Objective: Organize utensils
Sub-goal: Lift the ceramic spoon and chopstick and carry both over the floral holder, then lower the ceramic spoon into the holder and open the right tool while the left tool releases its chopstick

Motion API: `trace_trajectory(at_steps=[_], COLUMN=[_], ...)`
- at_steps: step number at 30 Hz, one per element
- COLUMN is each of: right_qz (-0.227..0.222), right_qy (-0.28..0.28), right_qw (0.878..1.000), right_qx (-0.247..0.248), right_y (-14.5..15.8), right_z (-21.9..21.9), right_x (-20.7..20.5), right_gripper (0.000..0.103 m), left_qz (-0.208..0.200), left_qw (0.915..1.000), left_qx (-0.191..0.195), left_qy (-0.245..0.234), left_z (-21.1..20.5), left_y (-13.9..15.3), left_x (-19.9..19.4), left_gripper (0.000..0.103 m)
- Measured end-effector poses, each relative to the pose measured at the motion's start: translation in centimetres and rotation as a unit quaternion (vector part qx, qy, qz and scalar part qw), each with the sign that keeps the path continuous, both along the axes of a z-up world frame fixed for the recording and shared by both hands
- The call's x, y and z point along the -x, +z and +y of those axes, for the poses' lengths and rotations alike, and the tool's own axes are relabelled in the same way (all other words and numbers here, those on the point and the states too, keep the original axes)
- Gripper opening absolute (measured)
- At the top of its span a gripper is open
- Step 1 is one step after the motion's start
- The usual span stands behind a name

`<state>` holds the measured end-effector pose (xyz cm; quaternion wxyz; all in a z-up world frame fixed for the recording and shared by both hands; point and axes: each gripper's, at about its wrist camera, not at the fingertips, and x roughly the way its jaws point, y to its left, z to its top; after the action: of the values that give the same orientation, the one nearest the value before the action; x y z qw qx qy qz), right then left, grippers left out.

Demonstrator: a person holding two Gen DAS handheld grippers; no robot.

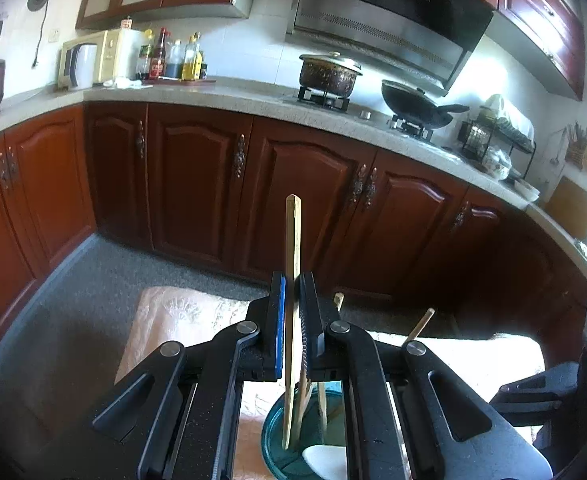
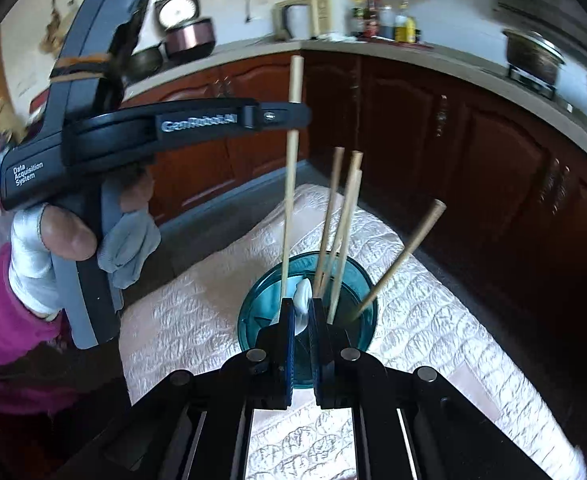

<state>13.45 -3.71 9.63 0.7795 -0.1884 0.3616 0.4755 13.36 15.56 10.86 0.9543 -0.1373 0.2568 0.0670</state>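
- Gloved hand [image 2: 49,248] at the far left, in a magenta sleeve, wraps the grey handle of the left gripper [image 1: 292,292].
- Its fingers are pressed onto one upright wooden chopstick [image 1: 292,240], whose lower end stands inside the teal cup [image 2: 363,300].
- That cup sits on a white quilted cloth [image 2: 433,320] covering the tabletop.
- At the cup's near rim, the right gripper [image 2: 301,312] pinches a white spoon [image 2: 302,300] between its blue-edged fingers.
- Three more chopsticks [image 2: 347,216] lean together in the cup, just right of the held one.
- Farthest right, a single chopstick [image 2: 409,248] tilts well out over the rim.
- Dark red cabinets [image 1: 197,176] run behind everything.
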Motion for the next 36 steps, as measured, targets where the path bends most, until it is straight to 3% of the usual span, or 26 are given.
trace_trajectory(at_steps=[9,17,30,34,36], right_qz=[-0.013,-0.028,0.075,0.096,0.107], right_qy=[0.059,0.109,0.028,-0.002,-0.017], right_qw=[0.998,0.991,0.996,0.995,0.994], right_qx=[0.030,0.075,0.036,0.019,0.008], right_y=[0.3,-1.3,-6.8,-7.3,-7.5], right_z=[1.1,3.6,2.1,0.9,0.2], right_x=[0.1,1.5,-1.5,-1.9,-2.0], right_gripper=[0.006,0.007,0.009,0.029,0.029], left_qz=[0.019,0.033,0.063,0.068,0.072], left_qw=[0.9998,0.9992,0.9978,0.9974,0.9971], left_qx=[0.009,0.016,0.019,0.021,0.023], left_qy=[-0.006,-0.012,-0.010,-0.008,-0.008], left_z=[-0.1,-0.7,-0.6,-0.5,-0.4], left_y=[-1.5,-2.5,-4.9,-5.1,-5.2], left_x=[-0.6,-1.0,-1.3,-1.3,-1.2], left_gripper=[0.005,0.005,0.005,0.006,0.013])
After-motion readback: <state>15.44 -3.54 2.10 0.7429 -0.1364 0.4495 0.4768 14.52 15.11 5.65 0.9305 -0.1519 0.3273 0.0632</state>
